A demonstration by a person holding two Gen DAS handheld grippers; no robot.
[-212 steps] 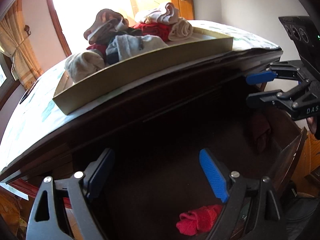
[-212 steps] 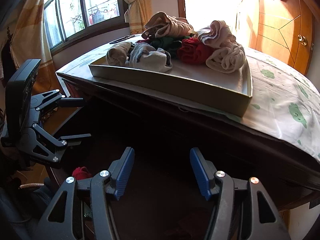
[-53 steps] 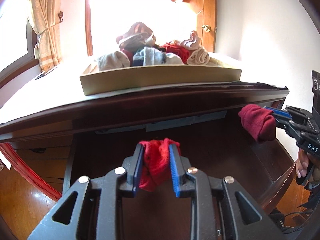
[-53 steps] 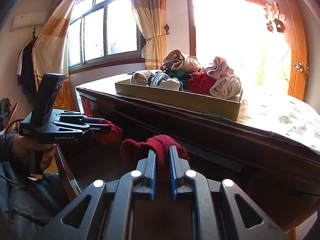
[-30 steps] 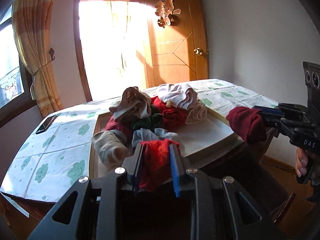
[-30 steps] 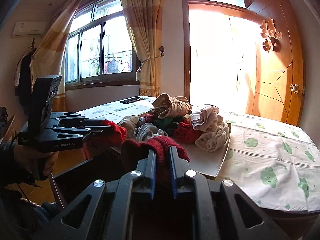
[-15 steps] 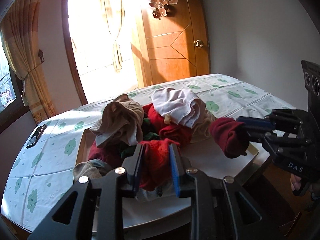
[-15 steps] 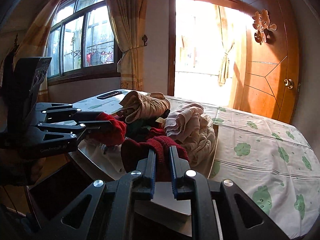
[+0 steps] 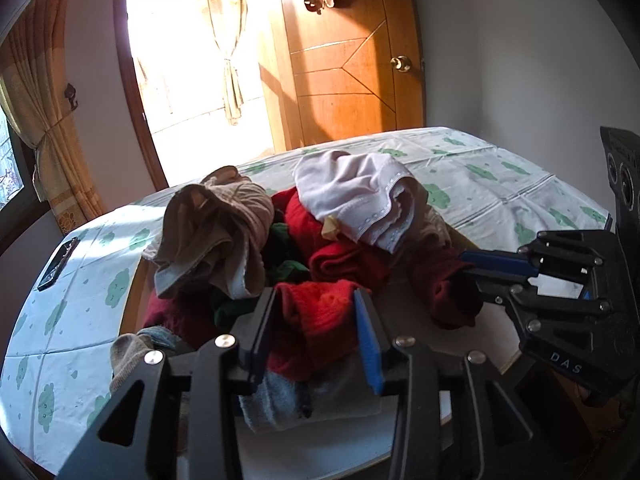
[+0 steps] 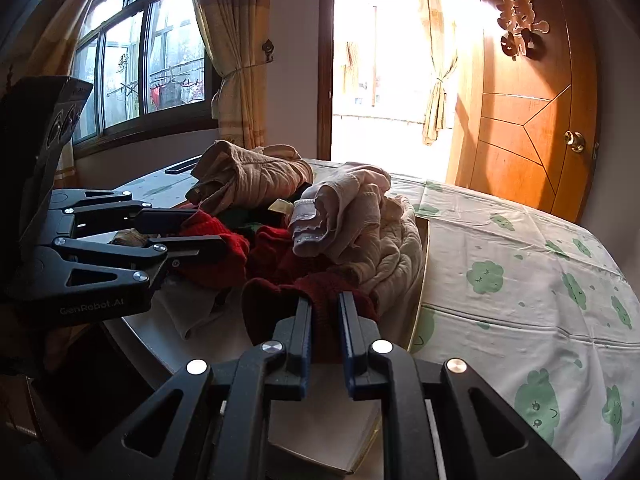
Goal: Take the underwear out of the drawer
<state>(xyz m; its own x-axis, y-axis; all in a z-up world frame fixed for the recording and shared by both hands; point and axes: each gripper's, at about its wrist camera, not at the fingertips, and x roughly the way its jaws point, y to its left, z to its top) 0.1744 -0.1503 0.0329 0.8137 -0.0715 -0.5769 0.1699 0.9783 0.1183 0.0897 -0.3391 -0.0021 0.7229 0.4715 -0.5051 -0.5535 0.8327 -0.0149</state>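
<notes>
Left gripper (image 9: 316, 330) is opening around bright red underwear (image 9: 320, 320) over the tray (image 10: 420, 280); right gripper (image 10: 324, 334) grasps a maroon pair (image 10: 320, 292), unreleased.

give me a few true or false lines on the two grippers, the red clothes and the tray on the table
1. The right gripper is clamped on a dark red garment. True.
2. The left gripper has a white garment between its fingers. False: a bright red garment sits between them as the jaws are opening.
3. Both grippers are over the tray of piled clothes. True.
4. The tray stands on a bare wooden tabletop. False: it stands on a white tablecloth printed with green clouds.
5. The wooden door is behind the table. True.
</notes>
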